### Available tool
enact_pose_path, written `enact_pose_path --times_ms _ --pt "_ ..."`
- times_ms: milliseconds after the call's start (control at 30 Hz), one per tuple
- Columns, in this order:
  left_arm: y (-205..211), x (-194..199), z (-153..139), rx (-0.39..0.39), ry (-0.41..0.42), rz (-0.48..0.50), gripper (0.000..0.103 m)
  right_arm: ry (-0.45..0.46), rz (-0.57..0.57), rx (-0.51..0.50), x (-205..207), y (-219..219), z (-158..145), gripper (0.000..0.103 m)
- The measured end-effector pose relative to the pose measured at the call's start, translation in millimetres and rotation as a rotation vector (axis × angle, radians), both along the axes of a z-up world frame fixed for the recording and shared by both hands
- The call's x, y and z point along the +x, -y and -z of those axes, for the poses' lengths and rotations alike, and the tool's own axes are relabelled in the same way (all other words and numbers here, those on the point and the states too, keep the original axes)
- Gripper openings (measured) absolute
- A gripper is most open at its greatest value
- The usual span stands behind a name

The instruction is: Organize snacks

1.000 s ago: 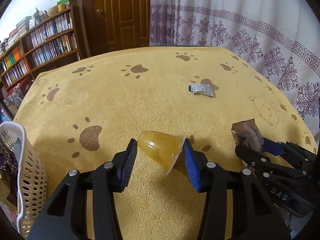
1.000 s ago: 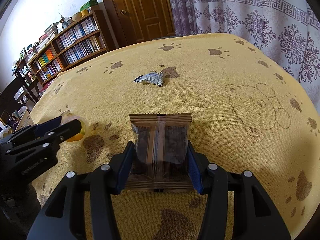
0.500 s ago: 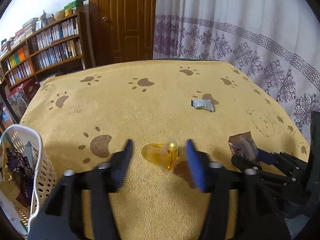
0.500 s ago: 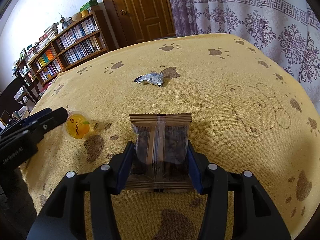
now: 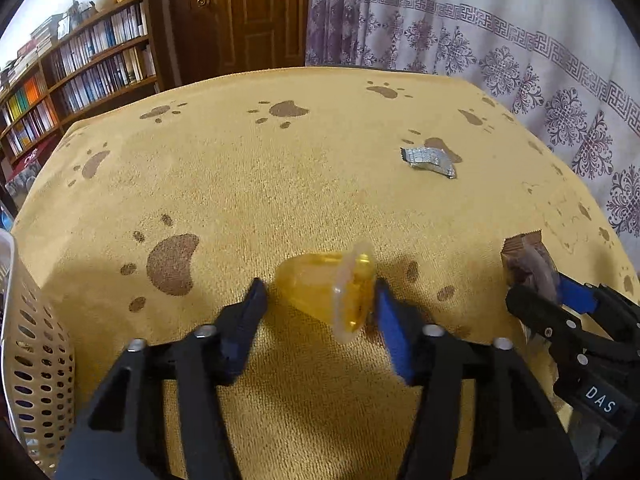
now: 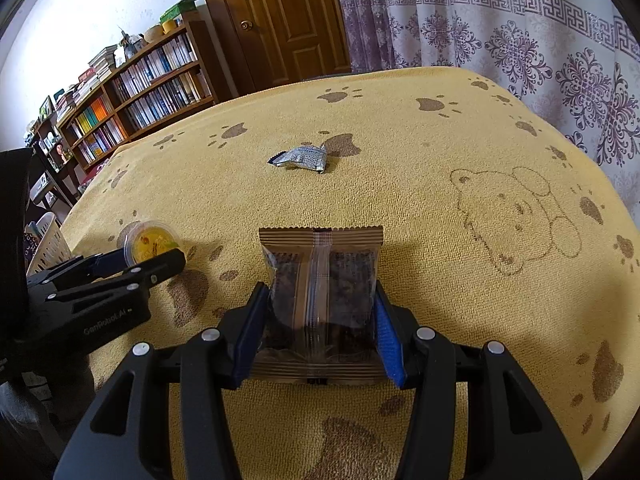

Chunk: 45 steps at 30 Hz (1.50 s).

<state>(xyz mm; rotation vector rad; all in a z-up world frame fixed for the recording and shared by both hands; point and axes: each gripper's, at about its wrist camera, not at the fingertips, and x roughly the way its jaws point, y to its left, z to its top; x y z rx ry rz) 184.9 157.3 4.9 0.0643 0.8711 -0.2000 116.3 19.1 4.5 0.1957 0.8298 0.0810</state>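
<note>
A desk covered by a yellow paw-print cloth (image 5: pixel 280 184) fills the middle of both views. A bookshelf (image 6: pixel 140 92) is seen at the upper left, a wooden door (image 6: pixel 288 16) at the top centre, and a patterned curtain (image 5: pixel 500 60) at the upper right. A white perforated basket (image 5: pixel 32 344) is cut off by the lower left edge of the left wrist view.

The right gripper (image 6: pixel 320 324), at the bottom centre of its own view, is shown with its fingers closed on the two side edges of a clear-fronted brown snack packet (image 6: pixel 320 292); the packet is held flat, just above the cloth. The same packet appears at the right edge of the left wrist view.

The left gripper (image 5: pixel 318 304) is shown with its fingers spread around a yellow jelly cup (image 5: pixel 328 284) lying on its side on the cloth, at the lower centre of the frame. The cup's lid rim lies against the right finger, while a gap is left at the left finger.

A small silver wrapper (image 5: pixel 430 162) lies alone on the cloth, right of centre, well apart from both grippers.
</note>
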Motion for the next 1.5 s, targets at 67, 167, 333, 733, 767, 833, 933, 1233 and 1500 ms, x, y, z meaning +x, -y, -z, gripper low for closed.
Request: enact_pose_path --times_ms 67,167,333,733,767,833,933,1233,1500 --pt "0 -3 -2 -0.005 0.014 0.006 0.049 0.000 0.000 0.001 0 0 0 0.051" --pt "-1 -9 -9 -0.012 0.043 0.001 0.048 0.000 0.000 0.001 0 0 0 0.051" --pt "-1 -18 -24 -0.010 0.088 -0.013 0.048 0.001 0.000 0.002 0 0 0 0.051" --pt "-18 -57 -73 0.008 0.218 -0.087 0.048 0.001 0.000 0.002 0 0 0 0.051" --pt "-22 -61 -77 0.007 0.227 -0.095 0.048 0.001 0.001 0.002 0 0 0 0.051" --pt "-30 -68 -85 0.011 0.248 -0.117 0.048 0.001 0.000 0.002 0 0 0 0.051" --pt "-48 -79 -97 0.008 0.279 -0.154 0.048 0.001 0.001 0.002 0 0 0 0.051" --pt "-107 -108 -119 0.021 0.346 -0.272 0.041 0.001 0.000 0.003 0 0 0 0.051" --pt "-129 -120 -113 -0.022 0.305 -0.292 0.042 0.002 0.000 0.004 0 1 -1 0.051"
